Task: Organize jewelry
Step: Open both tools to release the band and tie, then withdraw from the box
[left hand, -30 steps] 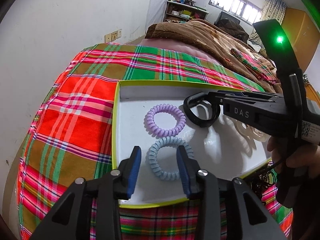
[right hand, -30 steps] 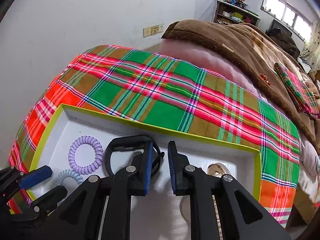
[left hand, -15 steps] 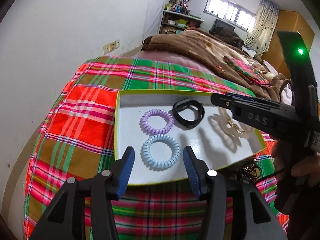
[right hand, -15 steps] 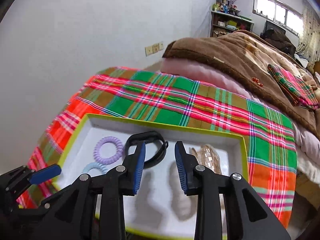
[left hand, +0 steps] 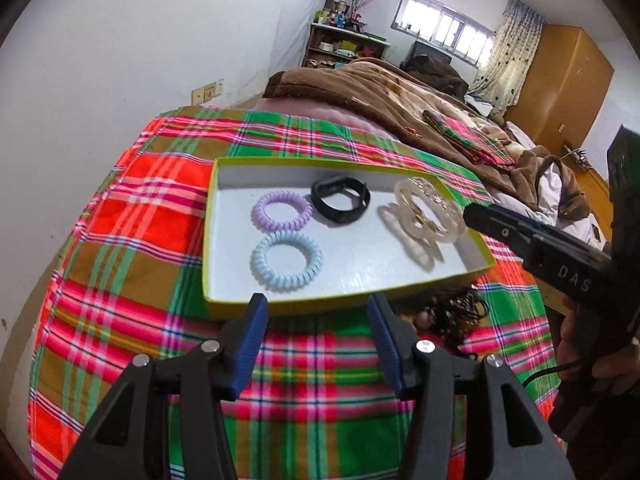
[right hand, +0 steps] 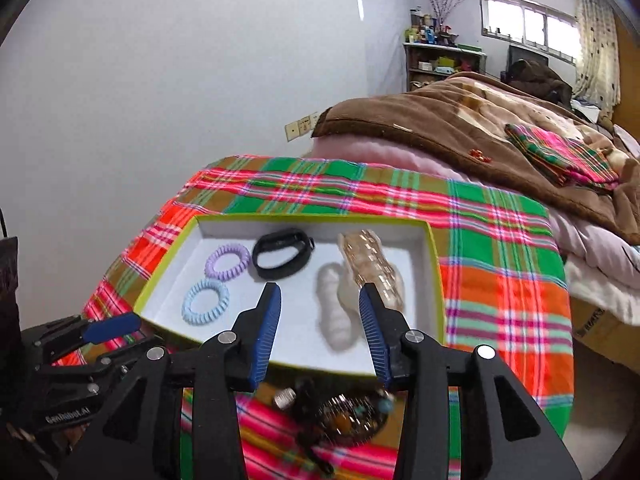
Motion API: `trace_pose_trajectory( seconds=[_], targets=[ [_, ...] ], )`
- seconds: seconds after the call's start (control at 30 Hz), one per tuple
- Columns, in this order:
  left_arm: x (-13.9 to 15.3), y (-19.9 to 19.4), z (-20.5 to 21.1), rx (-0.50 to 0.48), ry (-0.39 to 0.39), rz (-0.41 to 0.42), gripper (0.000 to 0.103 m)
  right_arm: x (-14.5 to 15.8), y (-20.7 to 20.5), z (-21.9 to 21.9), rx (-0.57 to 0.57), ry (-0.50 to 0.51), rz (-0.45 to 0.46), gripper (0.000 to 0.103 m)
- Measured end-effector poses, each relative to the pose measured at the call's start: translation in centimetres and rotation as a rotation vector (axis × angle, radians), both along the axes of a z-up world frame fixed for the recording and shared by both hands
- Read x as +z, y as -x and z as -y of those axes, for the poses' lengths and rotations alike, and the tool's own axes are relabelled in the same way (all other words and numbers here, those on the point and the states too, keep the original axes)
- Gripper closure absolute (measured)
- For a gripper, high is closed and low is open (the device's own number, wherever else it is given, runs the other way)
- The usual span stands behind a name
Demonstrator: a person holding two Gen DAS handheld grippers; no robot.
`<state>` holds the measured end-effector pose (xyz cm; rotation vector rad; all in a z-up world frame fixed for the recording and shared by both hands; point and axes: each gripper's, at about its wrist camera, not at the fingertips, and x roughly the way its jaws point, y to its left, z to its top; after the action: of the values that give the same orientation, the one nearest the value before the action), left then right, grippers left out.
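Observation:
A white tray with a yellow-green rim (left hand: 209,248) lies on the plaid cloth. It holds a purple spiral hair tie (left hand: 262,216), a pale blue spiral tie (left hand: 260,264), a black band (left hand: 340,216) and clear gold-flecked bangles (left hand: 436,216). My left gripper (left hand: 317,312) hovers open over the tray's near rim, empty. My right gripper (right hand: 320,300) is opening its jaws above the tray's near side, with nothing between them. A dark beaded jewelry heap (right hand: 352,412) lies on the cloth just in front of the tray, below the right gripper.
A brown blanket (right hand: 440,120) and pink bedding lie behind the plaid cloth (left hand: 132,220). A white wall with sockets runs along the left. A hand (left hand: 580,344) holds the right gripper at the far right of the left wrist view. A shelf, window and wardrobe stand far back.
Both grippers drew back from inside the tray and rose. The right one let go of the black band, which now lies in the tray, and its jaws widened. The left jaws widened too.

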<state>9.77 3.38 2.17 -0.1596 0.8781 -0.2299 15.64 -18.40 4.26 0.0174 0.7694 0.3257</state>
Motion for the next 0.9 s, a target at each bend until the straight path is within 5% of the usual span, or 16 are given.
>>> trace_pose_trajectory(
  seconds=[0.23, 0.5, 0.9],
  targets=[
    [-0.3, 0.9, 0.8, -0.023, 0.0, -0.015, 0.049, -1.5, 2.0, 1.6, 0.017, -0.003, -0.011, 0.061],
    [-0.8, 1.4, 2.1, -0.052, -0.005, -0.028, 0.049, -3.2, 5.6, 2.0, 0.162, -0.001, 0.019, 0.061],
    [-2.2, 1.1, 3.3, -0.051, -0.014, -0.061, 0.049, -5.8, 4.7, 0.6, 0.222, 0.109, -0.005, 0.061]
  ],
)
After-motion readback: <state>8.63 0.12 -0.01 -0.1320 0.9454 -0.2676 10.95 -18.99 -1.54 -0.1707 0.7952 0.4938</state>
